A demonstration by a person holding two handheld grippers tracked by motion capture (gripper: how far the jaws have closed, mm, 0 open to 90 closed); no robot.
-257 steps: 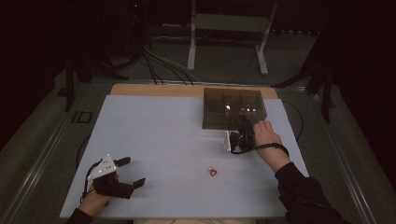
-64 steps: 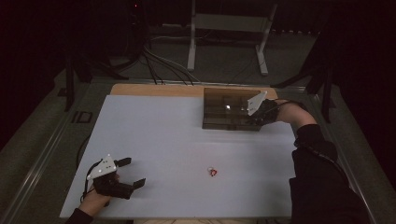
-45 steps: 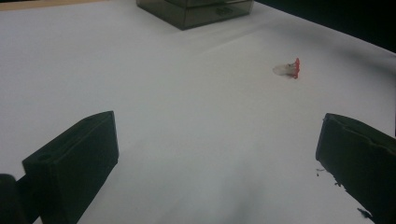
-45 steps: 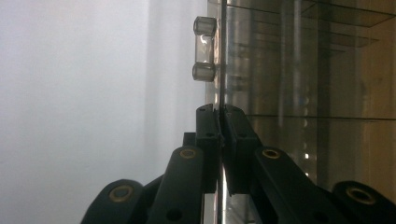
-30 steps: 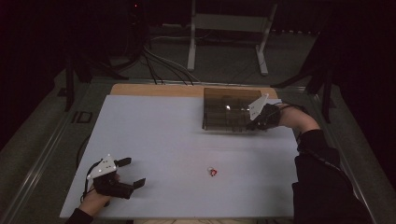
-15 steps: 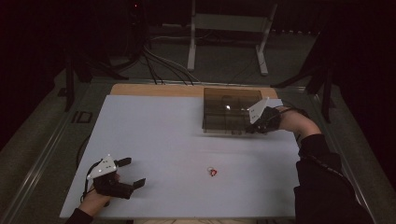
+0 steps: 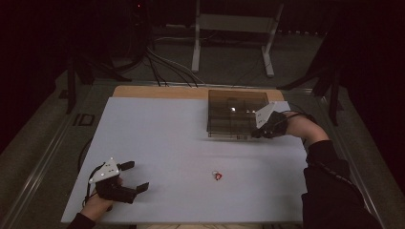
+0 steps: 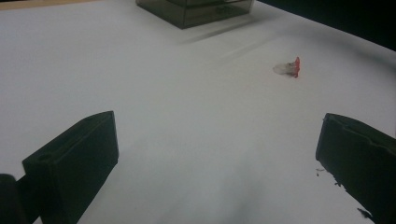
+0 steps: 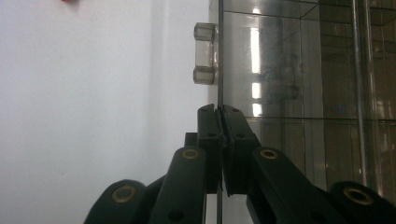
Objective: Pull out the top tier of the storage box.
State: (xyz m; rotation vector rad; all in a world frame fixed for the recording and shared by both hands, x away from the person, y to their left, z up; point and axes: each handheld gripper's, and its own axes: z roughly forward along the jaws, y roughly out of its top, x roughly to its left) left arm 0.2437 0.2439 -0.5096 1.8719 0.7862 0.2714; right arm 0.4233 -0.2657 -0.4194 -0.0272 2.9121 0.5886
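- High view: the smoky clear box point(image 7: 237, 113) sits at the table's point(image 7: 157, 143) far edge; the right gripper point(image 7: 260, 132) meets its near right corner, having slid back from the box's right side. Near the box lies a small red piece point(image 7: 217, 176), open sheet all round.
- Left gripper view: left gripper point(image 8: 215, 163) spread wide, empty — unmoved, well short of the box.
- Right gripper view: jaws pinched on the box's thin lid edge point(image 9: 219, 60), beside its clasp point(image 9: 204, 53).

The room is dark all around in the high view; the white surface point(image 7: 167, 138) is the one bright part, and it looks a bit grainy. Small bright spots of glare shine on the clear box point(image 9: 299, 70). In the left gripper view, the near black jaws look soft and blurry.
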